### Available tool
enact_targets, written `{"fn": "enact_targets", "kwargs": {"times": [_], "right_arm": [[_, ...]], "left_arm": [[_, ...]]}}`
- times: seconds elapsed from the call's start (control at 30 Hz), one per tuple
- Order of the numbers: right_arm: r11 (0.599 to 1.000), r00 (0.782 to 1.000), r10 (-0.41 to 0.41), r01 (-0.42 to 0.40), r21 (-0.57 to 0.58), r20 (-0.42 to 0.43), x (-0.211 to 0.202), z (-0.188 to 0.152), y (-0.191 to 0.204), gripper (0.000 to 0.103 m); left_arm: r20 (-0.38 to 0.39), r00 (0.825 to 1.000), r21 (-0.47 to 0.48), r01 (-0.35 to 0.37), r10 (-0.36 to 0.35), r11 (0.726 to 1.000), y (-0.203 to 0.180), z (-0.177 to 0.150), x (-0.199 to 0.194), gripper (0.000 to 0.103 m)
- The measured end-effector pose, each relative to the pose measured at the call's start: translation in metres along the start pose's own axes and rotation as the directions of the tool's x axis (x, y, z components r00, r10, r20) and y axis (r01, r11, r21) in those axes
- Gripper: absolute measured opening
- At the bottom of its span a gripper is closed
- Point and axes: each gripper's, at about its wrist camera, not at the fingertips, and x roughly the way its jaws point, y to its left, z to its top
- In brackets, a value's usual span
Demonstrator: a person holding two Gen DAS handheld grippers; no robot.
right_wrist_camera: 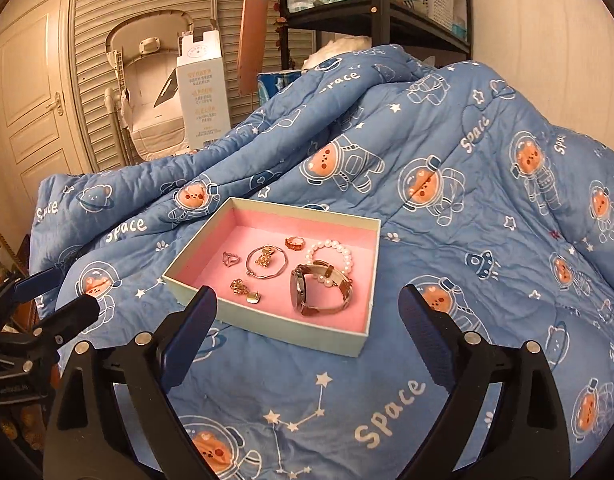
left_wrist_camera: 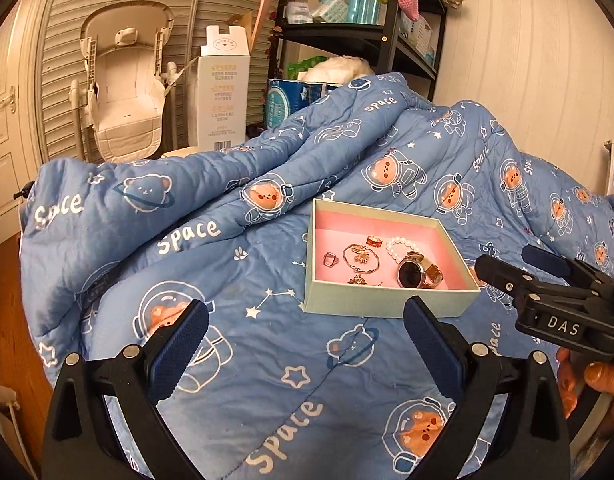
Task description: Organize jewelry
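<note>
A pale green box with a pink lining (right_wrist_camera: 327,332) (left_wrist_camera: 387,304) lies on the blue quilt. Inside are a watch (right_wrist_camera: 303,294) (left_wrist_camera: 413,274), a pearl bracelet (right_wrist_camera: 335,254) (left_wrist_camera: 403,246), a thin bangle with a charm (right_wrist_camera: 266,262) (left_wrist_camera: 361,258), an amber ring (right_wrist_camera: 295,243) (left_wrist_camera: 373,241), a silver ring (right_wrist_camera: 230,258) (left_wrist_camera: 329,259) and small gold pieces (right_wrist_camera: 239,287). My left gripper (left_wrist_camera: 307,334) is open and empty, just short of the box's near left side. My right gripper (right_wrist_camera: 309,320) is open and empty, at the box's near wall.
The blue space-print quilt (right_wrist_camera: 467,220) is bunched high behind the box. A white carton (left_wrist_camera: 223,92), a baby seat (left_wrist_camera: 123,92) and a black shelf unit (left_wrist_camera: 367,32) stand beyond the bed. The right gripper also shows in the left wrist view (left_wrist_camera: 519,268).
</note>
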Motion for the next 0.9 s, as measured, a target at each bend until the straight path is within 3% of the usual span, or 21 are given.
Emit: {"fn": "enact_targets", "kwargs": {"times": [0.1,0.27,0.47,0.9], "right_arm": [[1.0,0.999,-0.03,0.03,0.009,0.011,-0.016,-0.014,0.0,0.092],[0.998,0.997,-0.058,0.058,0.01,0.057,-0.049,-0.036,0.003,0.092],[0.997,0.994,-0.067,0.062,0.047,0.091,-0.089,-0.06,0.007,0.092],[0.989,0.986,-0.119,0.108,0.098,0.114,-0.123,-0.091,0.004,0.092]], "left_arm": [[-0.014,1.0,-0.014,-0.026,0.026,1.0,0.0,-0.01,-0.015,0.096],[-0.007,1.0,0.015,-0.017,0.017,1.0,-0.009,-0.028,-0.041,0.096],[-0.013,1.0,-0.019,0.01,-0.01,1.0,-0.009,-0.041,-0.064,0.096],[0.006,1.0,0.005,-0.012,0.012,1.0,-0.015,-0.064,-0.095,0.096]]}}
